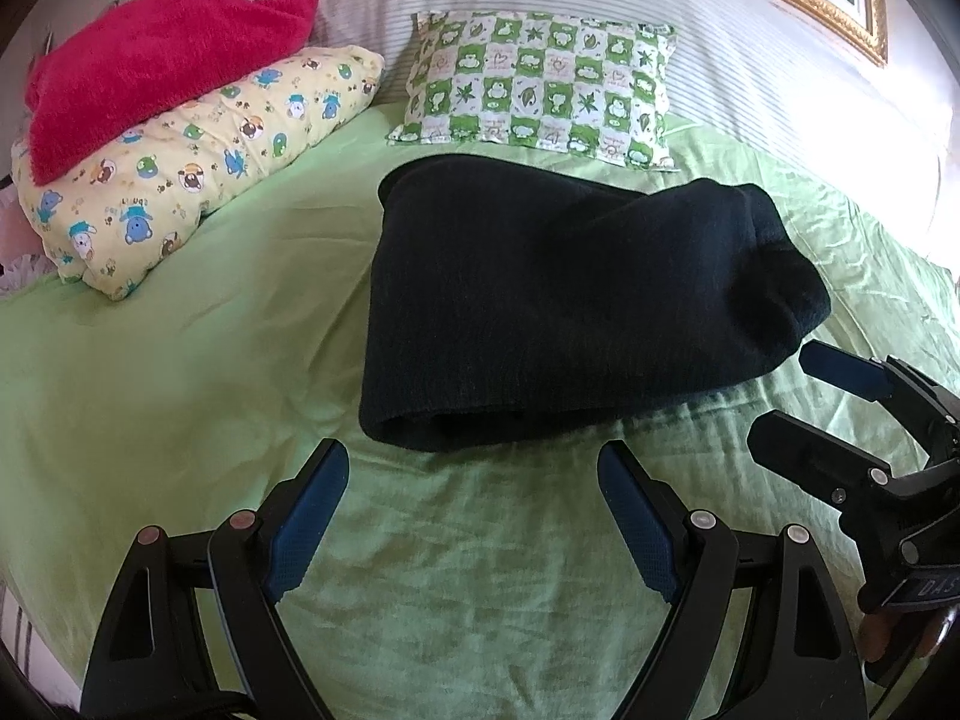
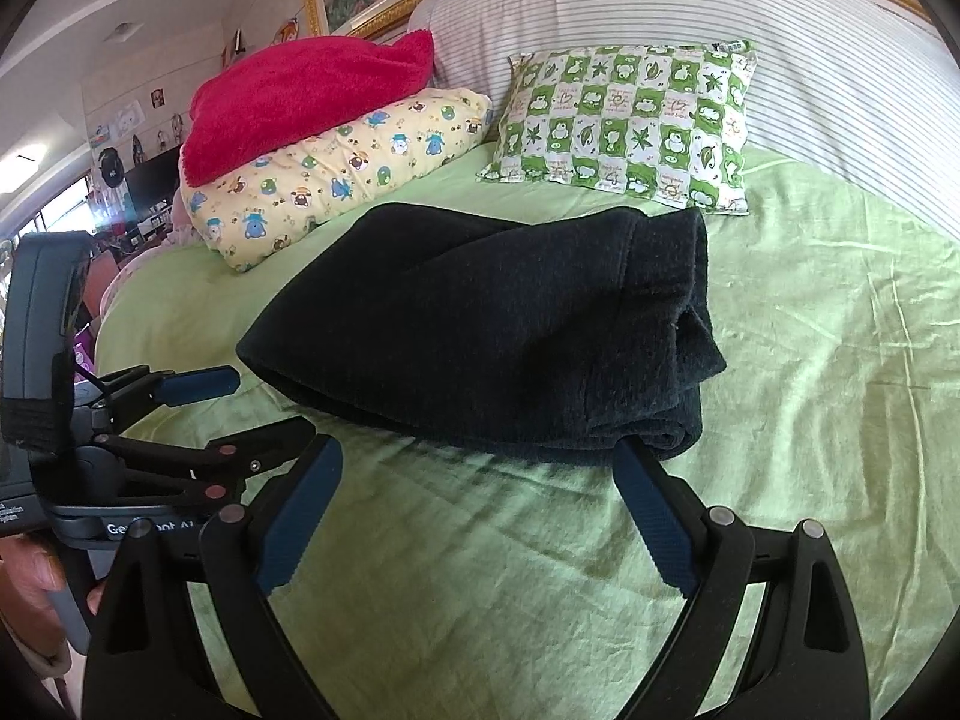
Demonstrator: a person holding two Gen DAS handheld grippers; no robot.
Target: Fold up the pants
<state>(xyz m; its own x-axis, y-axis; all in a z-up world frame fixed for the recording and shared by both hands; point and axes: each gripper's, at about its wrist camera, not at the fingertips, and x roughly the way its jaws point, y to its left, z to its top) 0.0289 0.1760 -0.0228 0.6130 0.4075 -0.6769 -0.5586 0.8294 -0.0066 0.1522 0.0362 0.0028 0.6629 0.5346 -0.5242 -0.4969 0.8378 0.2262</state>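
Both tools, left tool [image 1: 474, 516] and right tool [image 2: 480, 516], are held wide open and empty near the folded pants [image 1: 558, 312] on the bed [image 1: 180, 360].

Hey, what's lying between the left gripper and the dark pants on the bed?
Nothing but bare green sheet. In the left wrist view, the open left gripper sits short of the folded dark pants, with only wrinkled sheet between them.

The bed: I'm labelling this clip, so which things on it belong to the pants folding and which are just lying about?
Job:
- dark folded pants
- left tongs, open
- right tongs, open

Lying about:
- red towel
- yellow animal-print pillow
- green frog-print pillow
- striped bedding
- green sheet
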